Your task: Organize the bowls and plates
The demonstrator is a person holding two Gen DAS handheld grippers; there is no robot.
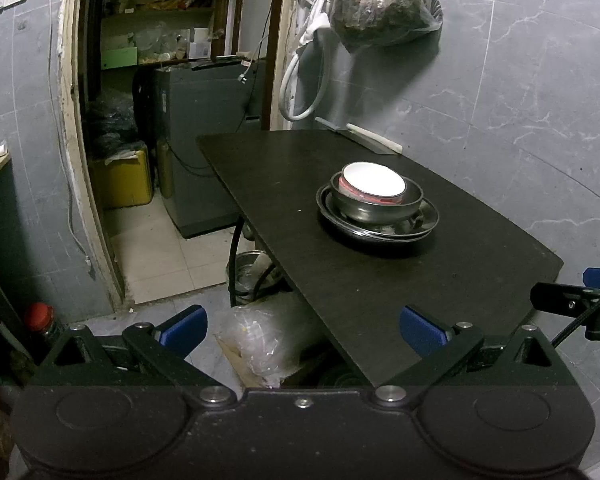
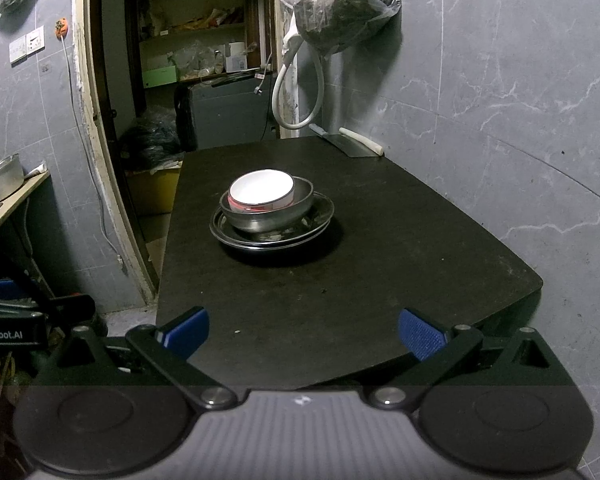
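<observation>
**Desk:** What am I looking at, and what worries you?

**Operator:** A nested stack at the centre of both frames: a white bowl with a red outer band tilted inside a dull steel bowl, which sits on shallow steel plates, all on a dark rectangular tabletop. My concern is that tilt. The white bowl leans against the steel one's wall, so a clumsy nudge could, I judge, slide it or rattle the whole stack. The steel rims look slick, and a pinch on one edge could slip.

**Desk:** Where are your grippers?

**Operator:** I hold my right gripper at the bottom of its frame, blue pads spread wide, nothing between them, over the table's near edge. The stack lies well ahead, slightly left of its centreline. My left gripper is likewise released and empty, hanging off the table's left corner; the stack sits ahead and to the right, well apart. A cleaver with a pale handle rests at the far edge, upper centre.
</observation>
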